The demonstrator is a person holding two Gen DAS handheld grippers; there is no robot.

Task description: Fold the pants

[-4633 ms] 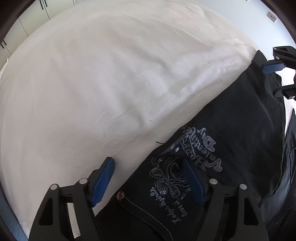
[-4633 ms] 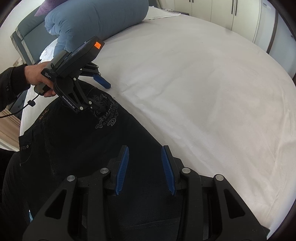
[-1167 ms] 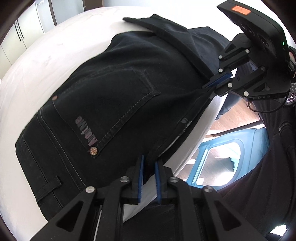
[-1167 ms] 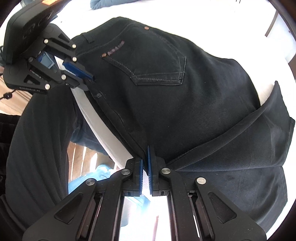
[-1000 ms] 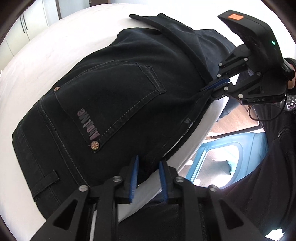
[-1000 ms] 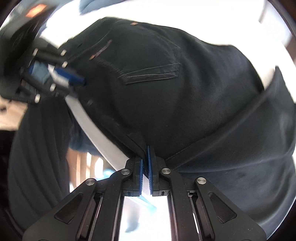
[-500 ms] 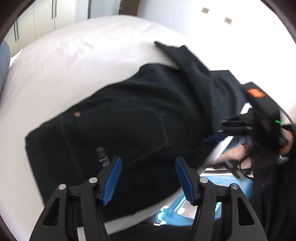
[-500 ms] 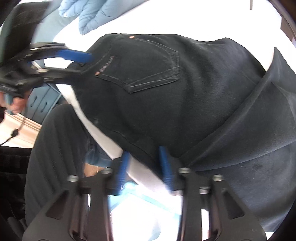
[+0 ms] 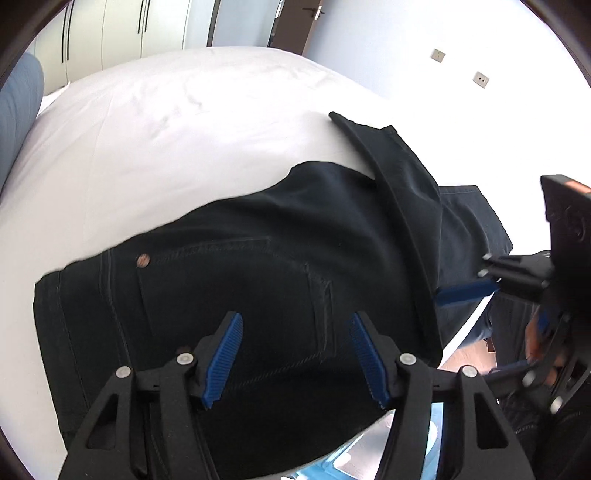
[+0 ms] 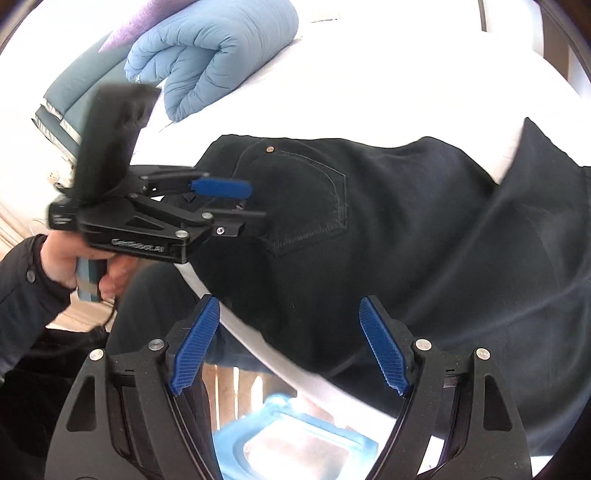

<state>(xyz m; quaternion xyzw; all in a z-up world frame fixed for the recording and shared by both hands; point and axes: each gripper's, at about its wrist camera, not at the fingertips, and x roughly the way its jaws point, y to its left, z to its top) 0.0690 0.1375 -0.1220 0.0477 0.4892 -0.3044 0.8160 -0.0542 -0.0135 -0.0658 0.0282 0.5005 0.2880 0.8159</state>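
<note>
The black pants [image 9: 258,266] lie folded on the white bed [image 9: 166,122], back pocket up, with one leg folded over at the right [image 9: 402,184]. They also show in the right wrist view [image 10: 388,229]. My left gripper [image 9: 295,354] is open and empty just above the pocket area; it also shows in the right wrist view [image 10: 236,199]. My right gripper [image 10: 288,347] is open and empty over the pants' near edge by the bed side; it also shows at the right of the left wrist view [image 9: 476,291].
A light blue duvet [image 10: 221,48] lies rolled at the head of the bed. A blue plastic bin [image 10: 295,443] stands on the floor below the bed edge. White wardrobes [image 9: 122,29] stand beyond the bed.
Both grippers were shut on the pants' edge a second ago. Both have since let go, opened wide and drawn back above the pants, which now rest on the bed.
</note>
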